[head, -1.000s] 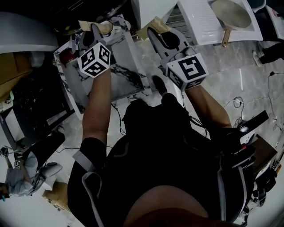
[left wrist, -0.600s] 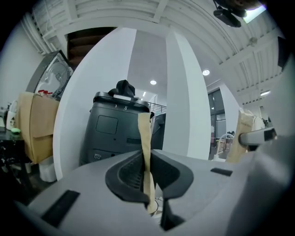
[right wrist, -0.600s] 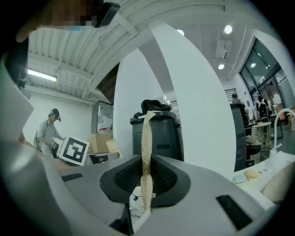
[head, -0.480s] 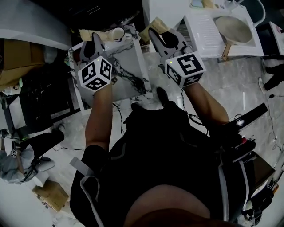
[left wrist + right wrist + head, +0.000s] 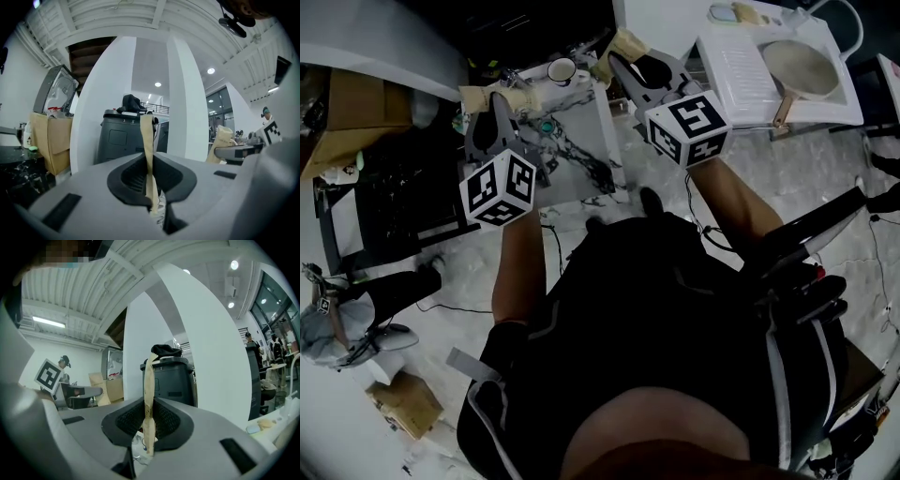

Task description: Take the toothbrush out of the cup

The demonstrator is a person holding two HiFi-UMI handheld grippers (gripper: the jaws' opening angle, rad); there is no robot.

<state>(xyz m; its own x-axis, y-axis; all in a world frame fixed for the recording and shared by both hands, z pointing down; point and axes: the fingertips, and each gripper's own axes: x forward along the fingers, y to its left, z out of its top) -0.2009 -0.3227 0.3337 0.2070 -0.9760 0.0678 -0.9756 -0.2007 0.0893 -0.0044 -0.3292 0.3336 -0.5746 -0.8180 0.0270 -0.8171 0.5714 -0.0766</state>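
Note:
A white cup (image 5: 562, 70) with a dark inside stands at the far edge of the marble table (image 5: 586, 150). I cannot make out a toothbrush in it. My left gripper (image 5: 492, 97) hovers over the table's left part, near side of the cup, with its tape-wrapped tips pressed together and nothing in them. My right gripper (image 5: 617, 52) is just right of the cup, also shut and empty. Both gripper views look level across the room, past the closed left gripper (image 5: 147, 140) and the closed right gripper (image 5: 149, 380).
A small teal object (image 5: 546, 125) lies on the marble table. A white washbasin unit (image 5: 741, 66) with a pan (image 5: 800, 61) stands to the right. A black bin (image 5: 123, 136) and a white column (image 5: 180, 103) rise ahead. Cables trail on the floor (image 5: 862, 216).
Both grippers have lifted, the left one more. In the head view the cup has come fully into sight between them. The jaws look the same.

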